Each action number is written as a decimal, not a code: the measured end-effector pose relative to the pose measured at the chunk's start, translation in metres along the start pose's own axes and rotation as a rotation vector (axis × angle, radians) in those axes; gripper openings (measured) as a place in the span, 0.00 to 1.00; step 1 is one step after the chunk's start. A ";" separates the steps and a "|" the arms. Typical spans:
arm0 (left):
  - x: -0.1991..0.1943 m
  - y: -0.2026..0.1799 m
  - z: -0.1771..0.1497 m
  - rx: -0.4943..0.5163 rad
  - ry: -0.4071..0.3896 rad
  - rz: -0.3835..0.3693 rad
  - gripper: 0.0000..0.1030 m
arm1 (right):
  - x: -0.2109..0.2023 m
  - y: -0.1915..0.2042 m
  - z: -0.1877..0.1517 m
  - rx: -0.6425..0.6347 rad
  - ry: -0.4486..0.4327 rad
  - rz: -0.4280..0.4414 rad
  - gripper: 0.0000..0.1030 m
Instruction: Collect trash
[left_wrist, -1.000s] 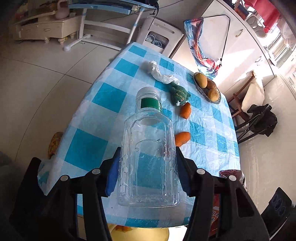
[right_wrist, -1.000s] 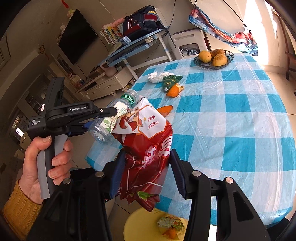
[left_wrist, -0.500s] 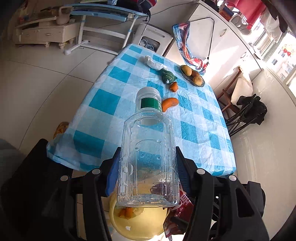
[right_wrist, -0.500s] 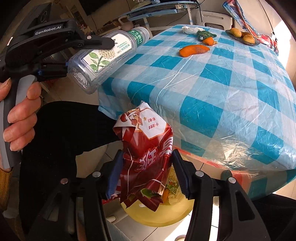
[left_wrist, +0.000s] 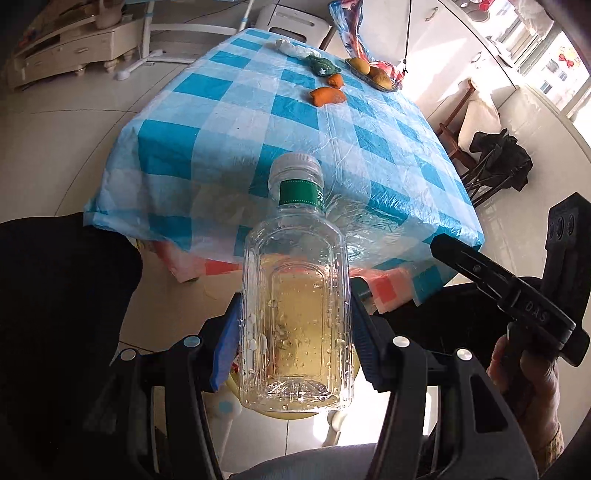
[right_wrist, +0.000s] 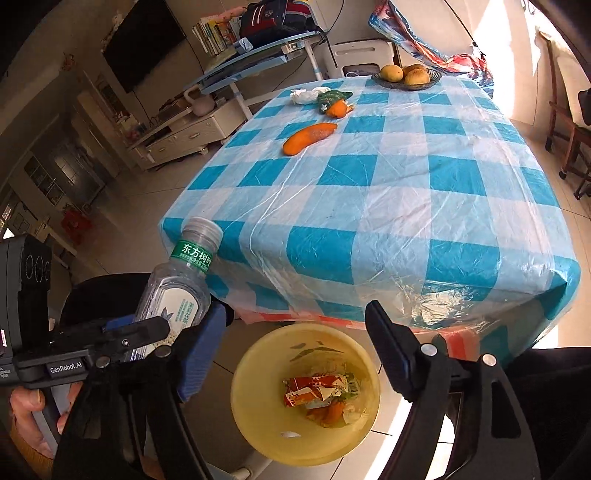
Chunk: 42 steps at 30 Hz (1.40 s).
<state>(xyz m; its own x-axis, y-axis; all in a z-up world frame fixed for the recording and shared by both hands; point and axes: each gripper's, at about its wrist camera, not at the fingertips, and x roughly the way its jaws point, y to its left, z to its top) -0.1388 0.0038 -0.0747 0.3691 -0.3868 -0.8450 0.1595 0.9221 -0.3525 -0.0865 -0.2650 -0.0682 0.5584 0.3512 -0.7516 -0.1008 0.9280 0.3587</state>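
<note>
Left gripper pinched the empty water bottle over the yellow bin, right gripper spread empty; off-center release would probably bounce it out.

The clear bottle is covering most of the yellow bin in the left wrist view, leaving only a sliver of rim showing below its base. In the right wrist view the left gripper's black finger is hiding the bottle's lower body. The small print on its green label is reading too fine to make out. The tablecloth's overhang is concealing the table legs. The wooden chair at far right is being cut off by the frame edge.
</note>
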 end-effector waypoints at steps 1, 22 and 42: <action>0.003 -0.001 -0.006 0.009 0.009 0.001 0.51 | -0.001 -0.002 0.001 0.013 -0.012 -0.002 0.73; -0.001 -0.004 -0.017 0.073 -0.074 0.084 0.82 | 0.000 0.000 -0.004 -0.003 -0.047 -0.083 0.73; -0.027 0.009 -0.008 0.004 -0.263 0.167 0.85 | 0.005 0.014 -0.007 -0.075 -0.041 -0.112 0.73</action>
<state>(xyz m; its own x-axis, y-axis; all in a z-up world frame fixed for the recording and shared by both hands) -0.1547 0.0227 -0.0580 0.6143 -0.2182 -0.7583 0.0797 0.9732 -0.2156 -0.0914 -0.2492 -0.0710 0.6030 0.2410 -0.7605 -0.0961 0.9683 0.2306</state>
